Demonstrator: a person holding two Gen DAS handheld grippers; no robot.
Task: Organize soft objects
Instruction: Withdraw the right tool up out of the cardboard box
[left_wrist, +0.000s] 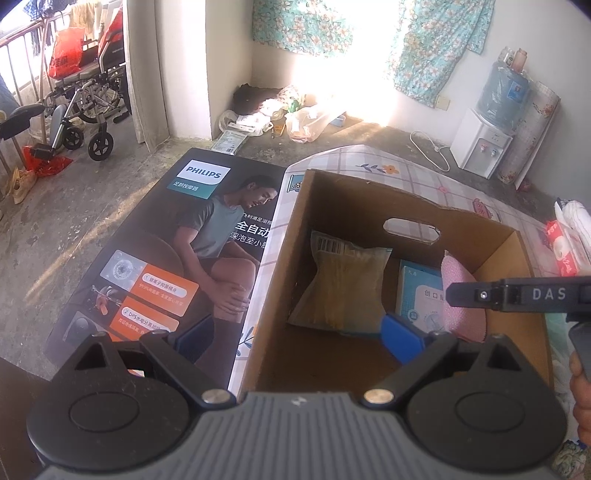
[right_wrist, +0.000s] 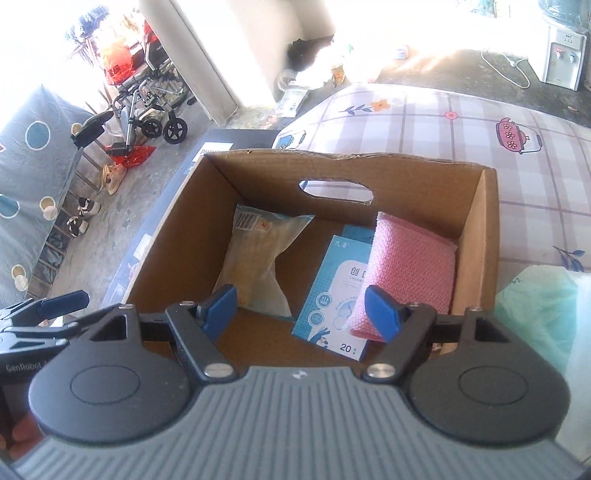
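An open cardboard box (right_wrist: 476, 236) stands on the table. Inside it lie a beige plastic packet (right_wrist: 258, 258), a blue bandage carton (right_wrist: 332, 295) and a pink knitted cloth (right_wrist: 410, 266). My right gripper (right_wrist: 301, 312) hovers above the box's near side, open, with nothing between its blue pads. In the left wrist view the same packet (left_wrist: 343, 284), carton (left_wrist: 417, 291) and pink cloth (left_wrist: 458, 295) show. My left gripper (left_wrist: 299, 338) is open wide, straddling the box's left wall (left_wrist: 273, 280) without pressing it. A black finger (left_wrist: 476, 294) of the right gripper reaches in from the right.
A dark Philips carton (left_wrist: 166, 258) lies left of the box. The table's checked cloth (right_wrist: 443, 122) stretches behind. A red tissue pack (left_wrist: 561, 251) and white cloth (left_wrist: 576, 218) sit right, beside a green plastic bag (right_wrist: 535, 306). Wheelchair (left_wrist: 85, 110) and water dispenser (left_wrist: 480, 144) stand on the floor.
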